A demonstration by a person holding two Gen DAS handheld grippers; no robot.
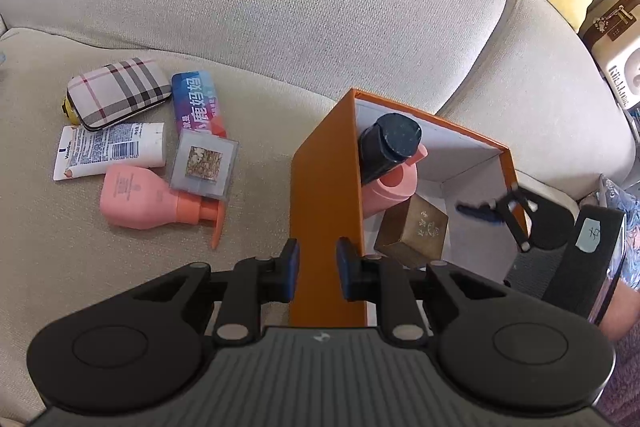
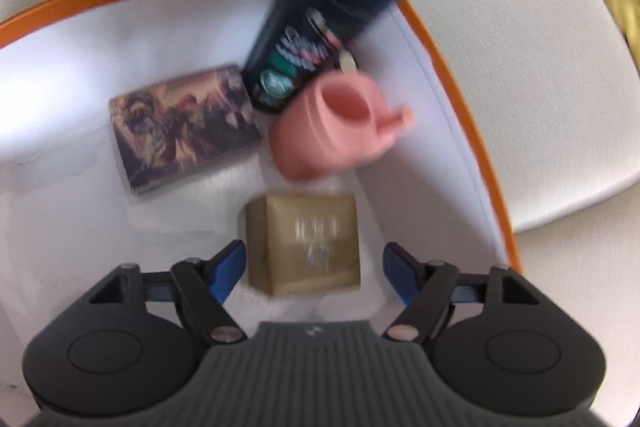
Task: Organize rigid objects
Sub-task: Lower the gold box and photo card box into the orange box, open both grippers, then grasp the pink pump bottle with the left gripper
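Orange box (image 1: 324, 211) wall clamped in left jaws; right jaws gape around gold cube (image 2: 303, 242).

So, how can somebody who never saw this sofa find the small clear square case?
Look on the beige sofa seat, in the loose pile left of the orange box. The clear square case lies on the pink pump bottle's neck, below the blue tube. It alone is see-through, with a brownish picture inside.

Pump bottles (image 1: 140, 198): we count two, one inside.
Tubes (image 1: 108, 150): two.
Orange box (image 1: 326, 187): one.
Gold cubes (image 2: 302, 243): one.
Plaid cases (image 1: 118, 93): one.
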